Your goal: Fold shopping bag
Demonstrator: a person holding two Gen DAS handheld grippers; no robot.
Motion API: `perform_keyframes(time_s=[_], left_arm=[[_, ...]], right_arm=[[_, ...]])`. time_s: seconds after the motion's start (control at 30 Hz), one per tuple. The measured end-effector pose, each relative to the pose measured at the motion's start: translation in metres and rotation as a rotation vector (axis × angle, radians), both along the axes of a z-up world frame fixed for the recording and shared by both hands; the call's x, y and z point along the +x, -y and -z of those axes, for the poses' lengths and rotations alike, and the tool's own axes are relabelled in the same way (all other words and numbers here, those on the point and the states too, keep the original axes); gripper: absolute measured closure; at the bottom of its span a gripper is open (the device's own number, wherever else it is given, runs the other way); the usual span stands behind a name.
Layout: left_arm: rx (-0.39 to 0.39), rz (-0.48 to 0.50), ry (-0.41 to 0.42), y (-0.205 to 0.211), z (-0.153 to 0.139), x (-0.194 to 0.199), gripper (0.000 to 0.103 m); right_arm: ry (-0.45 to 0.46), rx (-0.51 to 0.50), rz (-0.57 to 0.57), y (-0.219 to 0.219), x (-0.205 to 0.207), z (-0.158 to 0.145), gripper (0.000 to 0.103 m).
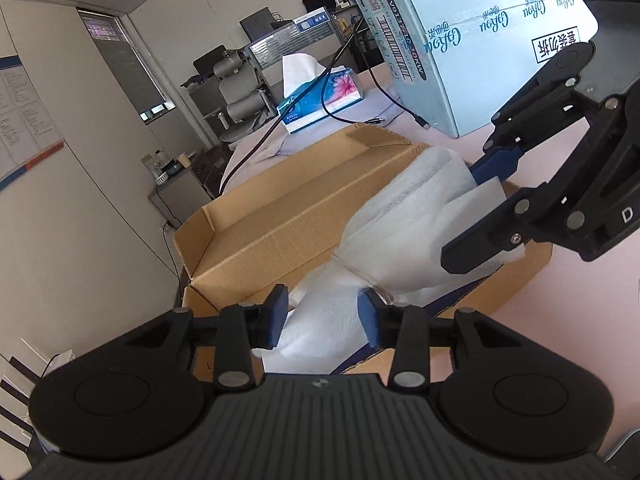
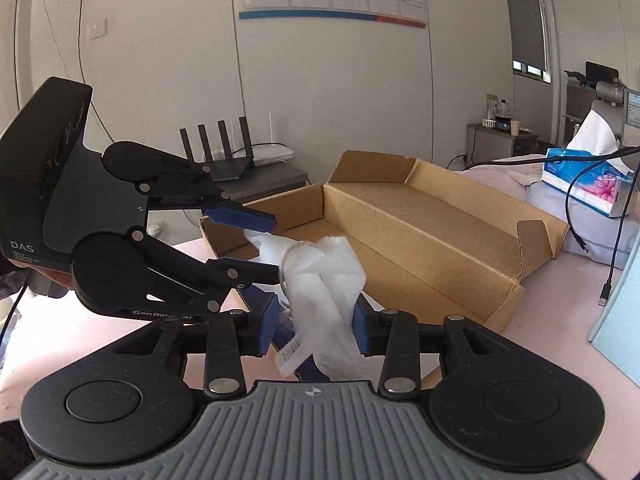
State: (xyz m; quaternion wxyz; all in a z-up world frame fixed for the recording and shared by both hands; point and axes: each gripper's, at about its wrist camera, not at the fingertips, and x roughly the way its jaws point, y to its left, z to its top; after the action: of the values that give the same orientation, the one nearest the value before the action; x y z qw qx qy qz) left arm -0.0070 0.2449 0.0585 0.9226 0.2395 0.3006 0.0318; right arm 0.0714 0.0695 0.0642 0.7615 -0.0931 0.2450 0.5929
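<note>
The white shopping bag (image 1: 400,216) is gathered into a crumpled bundle pinched narrow at its middle. It lies across the near corner of an open, shallow cardboard box (image 1: 260,220). My left gripper (image 1: 322,318) straddles one end of the bag, its blue pads standing apart on either side without squeezing it. My right gripper (image 1: 460,216) comes in from the right with the bag's other end loose between its fingers. In the right wrist view the bag (image 2: 324,272) passes between my right gripper's (image 2: 315,326) parted pads, and my left gripper (image 2: 274,246) stands open around the far end above the box (image 2: 420,220).
A large light-blue carton (image 1: 480,40) stands on the pink table (image 1: 580,288) behind the box. A blue tissue box (image 2: 588,184) sits on a grey cloth, with black cables (image 2: 576,216) trailing over it. A router (image 2: 228,160) stands on a low cabinet by the wall.
</note>
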Motion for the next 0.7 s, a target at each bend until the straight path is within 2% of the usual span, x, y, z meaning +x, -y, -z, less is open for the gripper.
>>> perform_keyframes(time_s=[0.1, 0.33, 0.43, 0.5, 0.6, 0.63, 0.7], left_arm=[[0.004, -0.006, -0.014, 0.000, 0.005, -0.001, 0.058], [0.004, -0.030, 0.007, 0.004, 0.005, -0.011, 0.056], [0.020, -0.050, 0.026, 0.007, 0.002, -0.018, 0.046], [0.040, -0.056, 0.042, 0.011, 0.000, -0.022, 0.035], [0.103, -0.072, 0.064, 0.021, -0.002, -0.031, 0.024], [0.112, -0.071, 0.068, 0.024, -0.003, -0.034, 0.024], [0.124, -0.080, 0.082, 0.030, -0.004, -0.040, 0.022]], right_arm=[[0.000, -0.013, 0.016, -0.001, 0.002, 0.004, 0.064], [0.014, -0.017, 0.053, 0.002, 0.002, 0.003, 0.050], [0.032, -0.016, 0.070, 0.004, 0.000, 0.001, 0.041], [0.046, -0.012, 0.098, 0.006, -0.002, 0.001, 0.030], [0.028, 0.012, 0.131, 0.013, -0.004, 0.000, 0.029], [0.021, 0.026, 0.142, 0.017, -0.005, -0.001, 0.028], [0.008, 0.068, 0.172, 0.025, -0.010, -0.004, 0.018]])
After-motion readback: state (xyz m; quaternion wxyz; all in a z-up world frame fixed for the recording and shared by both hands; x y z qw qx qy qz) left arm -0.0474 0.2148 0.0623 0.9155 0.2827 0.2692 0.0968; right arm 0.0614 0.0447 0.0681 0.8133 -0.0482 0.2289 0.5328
